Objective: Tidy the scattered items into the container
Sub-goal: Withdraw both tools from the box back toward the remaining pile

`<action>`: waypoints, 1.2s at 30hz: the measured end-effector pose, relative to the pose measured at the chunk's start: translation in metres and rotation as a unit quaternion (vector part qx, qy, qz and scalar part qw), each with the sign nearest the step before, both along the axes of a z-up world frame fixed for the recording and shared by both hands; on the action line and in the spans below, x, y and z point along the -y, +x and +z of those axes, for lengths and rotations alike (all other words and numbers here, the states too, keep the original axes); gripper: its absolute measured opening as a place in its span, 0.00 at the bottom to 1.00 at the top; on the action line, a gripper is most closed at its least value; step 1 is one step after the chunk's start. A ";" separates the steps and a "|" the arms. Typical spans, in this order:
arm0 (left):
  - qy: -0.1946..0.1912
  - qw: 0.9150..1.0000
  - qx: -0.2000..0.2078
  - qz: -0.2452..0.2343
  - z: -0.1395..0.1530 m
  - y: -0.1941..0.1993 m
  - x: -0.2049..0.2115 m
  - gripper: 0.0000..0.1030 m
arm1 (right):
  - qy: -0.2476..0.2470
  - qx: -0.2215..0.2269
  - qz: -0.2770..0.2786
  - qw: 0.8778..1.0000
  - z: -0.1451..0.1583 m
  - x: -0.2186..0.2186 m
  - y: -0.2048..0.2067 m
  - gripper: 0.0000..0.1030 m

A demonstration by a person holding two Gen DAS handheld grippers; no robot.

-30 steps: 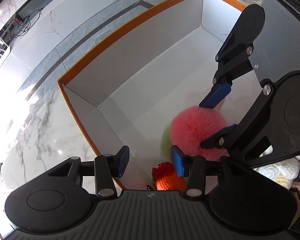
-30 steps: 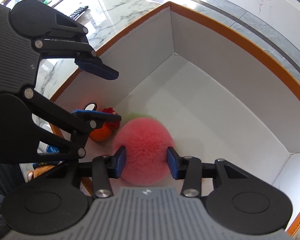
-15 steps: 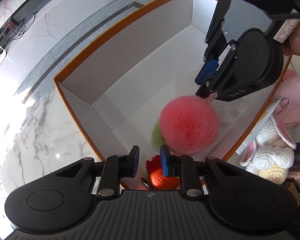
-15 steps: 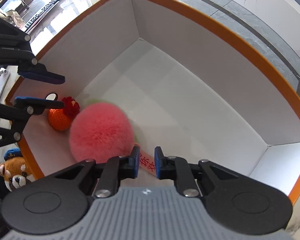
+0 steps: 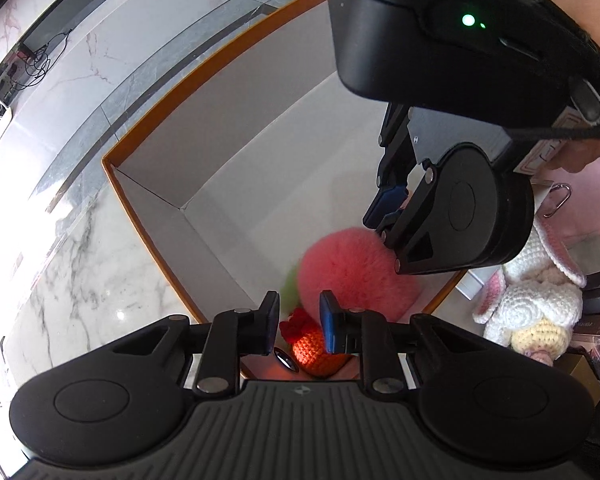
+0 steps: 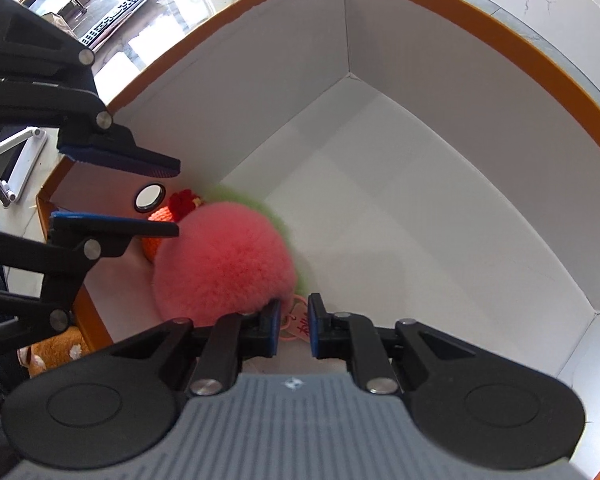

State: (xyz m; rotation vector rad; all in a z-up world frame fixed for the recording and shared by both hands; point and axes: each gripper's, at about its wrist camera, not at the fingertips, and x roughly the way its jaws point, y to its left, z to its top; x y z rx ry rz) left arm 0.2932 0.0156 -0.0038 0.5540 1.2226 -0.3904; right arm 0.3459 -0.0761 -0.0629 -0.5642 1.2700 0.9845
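Observation:
A fluffy pink pompom with a green tuft (image 5: 352,272) (image 6: 220,264) lies inside the white box with an orange rim (image 5: 148,128) (image 6: 480,12), next to an orange crocheted toy with a red top (image 5: 314,352) (image 6: 160,220). My right gripper (image 6: 291,330) hangs over the box with its jaws narrowly apart and empty; a pink tag (image 6: 300,326) shows in the gap. My left gripper (image 5: 299,322) is above the box's near corner, jaws narrowly apart and empty. The right gripper's body (image 5: 452,208) fills the upper right of the left wrist view.
A white and pink crocheted bunny doll (image 5: 536,300) lies outside the box on the right. A brown plush toy (image 6: 56,350) lies outside the box's left wall. The box stands on a white marble surface (image 5: 80,264).
The right gripper let go of the pink pompom, narrowed its jaws and rose. The pompom now rests in the box. The left gripper's jaws narrowed, then widened slightly.

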 end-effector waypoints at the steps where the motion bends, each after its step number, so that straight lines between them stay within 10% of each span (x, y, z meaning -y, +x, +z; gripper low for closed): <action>1: 0.000 1.000 0.001 0.000 0.001 0.000 0.001 0.24 | -0.003 0.006 -0.001 1.000 0.002 0.002 -0.001 0.16; 36: 0.027 0.995 0.091 -0.019 0.071 -0.103 0.046 0.24 | 0.006 0.209 -0.005 0.978 0.106 0.042 -0.118 0.23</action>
